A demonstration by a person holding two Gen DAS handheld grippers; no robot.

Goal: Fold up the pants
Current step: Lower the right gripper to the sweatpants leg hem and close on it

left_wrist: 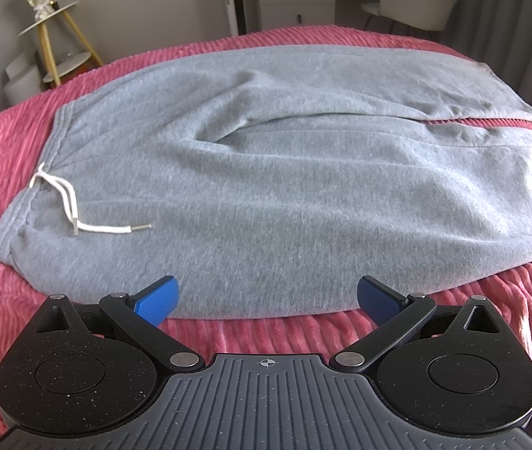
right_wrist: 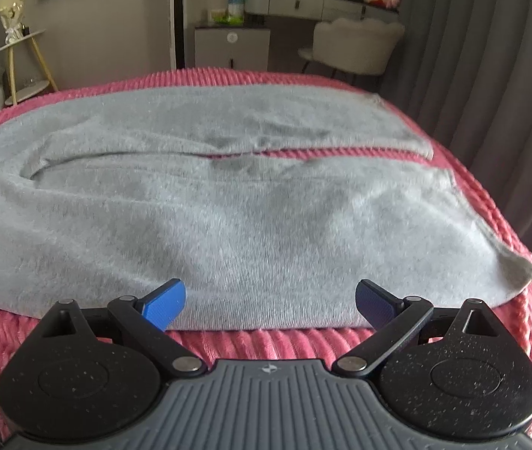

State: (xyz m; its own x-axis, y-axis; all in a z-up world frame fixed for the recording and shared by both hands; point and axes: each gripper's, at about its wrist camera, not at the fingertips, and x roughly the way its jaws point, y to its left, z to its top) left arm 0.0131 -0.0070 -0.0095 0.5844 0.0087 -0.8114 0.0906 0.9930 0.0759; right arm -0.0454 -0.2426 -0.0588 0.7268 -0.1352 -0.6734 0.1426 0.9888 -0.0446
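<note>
On the pink bedspread (left_wrist: pixel 228 333), grey pants (left_wrist: pixel 266 195) flat, both jaws spread, drawstring (left_wrist: pixel 67 202) only in left view, leg hems (right_wrist: pixel 520 273) in right.

The left gripper (left_wrist: pixel 267 300) is held low and level, its 2 blue-padded fingers (left_wrist: pixel 157 300) spread wide apart with nothing between them. The right gripper (right_wrist: pixel 270 302) sits in the same pose, its 2 fingers (right_wrist: pixel 164 303) also spread wide and holding nothing. The 2 grippers are side by side, both pointing the same way: a black edge of the right one shows at the far right of the left wrist view, and a black edge of the left one at the far left of the right wrist view.
</note>
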